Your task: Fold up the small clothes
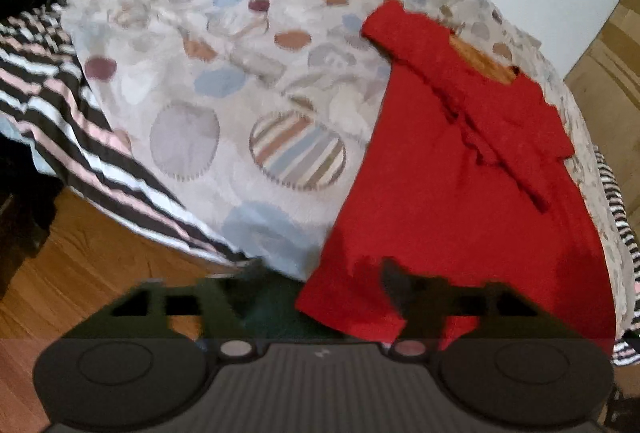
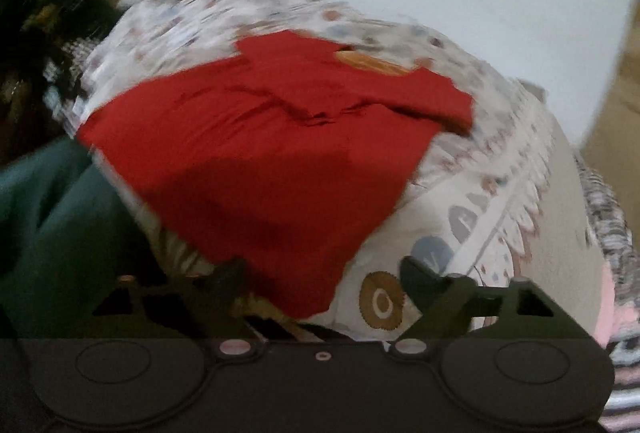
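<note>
Clearly the small red knit garment point(image 1: 460, 201) lies spread on the pale bedcover printed with circles and stripes point(image 1: 208, 81), its hem hanging toward the near edge of the bed and both sleeves laid across the chest, one over the other. That crossing looks like the opening stage of the fold: the sleeves are tucked in so the body can be doubled next. An orange patch shows at the neck opening, probably a lining or label.

The left gripper point(image 1: 320, 293) has its dark fingers spread apart; the near-left corner of the hem sits between them, but neither pad appears to pinch it. The right gripper point(image 2: 324, 281) is likewise released, its jaws wide on either side of the near-right corner of the hem, with no cloth clamped. Both views are blurred, the right one more so.

A black, white and pink striped blanket point(image 1: 60, 105) drapes off the bed beside the cover, above the wooden floor point(image 1: 88, 273). With both grippers hovering at the hem corners, the likely next step is to pinch those corners and carry the bottom up toward the neckline.
</note>
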The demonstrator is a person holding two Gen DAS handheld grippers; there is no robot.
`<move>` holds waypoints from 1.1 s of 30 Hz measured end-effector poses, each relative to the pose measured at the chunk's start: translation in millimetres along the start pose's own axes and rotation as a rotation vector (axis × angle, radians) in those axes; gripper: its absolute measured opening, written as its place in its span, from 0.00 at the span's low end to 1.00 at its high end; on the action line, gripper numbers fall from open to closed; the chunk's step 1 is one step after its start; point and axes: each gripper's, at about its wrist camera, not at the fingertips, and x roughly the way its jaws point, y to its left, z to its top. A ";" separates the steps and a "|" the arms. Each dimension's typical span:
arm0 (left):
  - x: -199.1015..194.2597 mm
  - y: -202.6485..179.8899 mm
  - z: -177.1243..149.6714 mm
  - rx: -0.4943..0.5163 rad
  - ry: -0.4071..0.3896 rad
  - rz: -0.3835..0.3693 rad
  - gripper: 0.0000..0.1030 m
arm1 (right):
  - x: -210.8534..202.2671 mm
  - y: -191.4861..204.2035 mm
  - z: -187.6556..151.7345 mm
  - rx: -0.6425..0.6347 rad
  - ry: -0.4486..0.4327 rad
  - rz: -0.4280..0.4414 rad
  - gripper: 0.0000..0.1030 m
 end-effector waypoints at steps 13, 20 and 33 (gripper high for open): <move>-12.3 -16.3 -2.9 0.062 -0.088 0.035 0.99 | 37.2 33.9 -34.6 -0.713 0.001 -0.191 0.91; -20.0 -16.2 -7.1 0.089 -0.128 0.029 0.99 | 29.6 43.5 -46.1 -0.997 -0.046 -0.100 0.49; -32.1 -55.6 -24.6 0.317 -0.277 -0.033 0.99 | -11.9 -26.3 55.4 -0.308 -0.037 0.178 0.15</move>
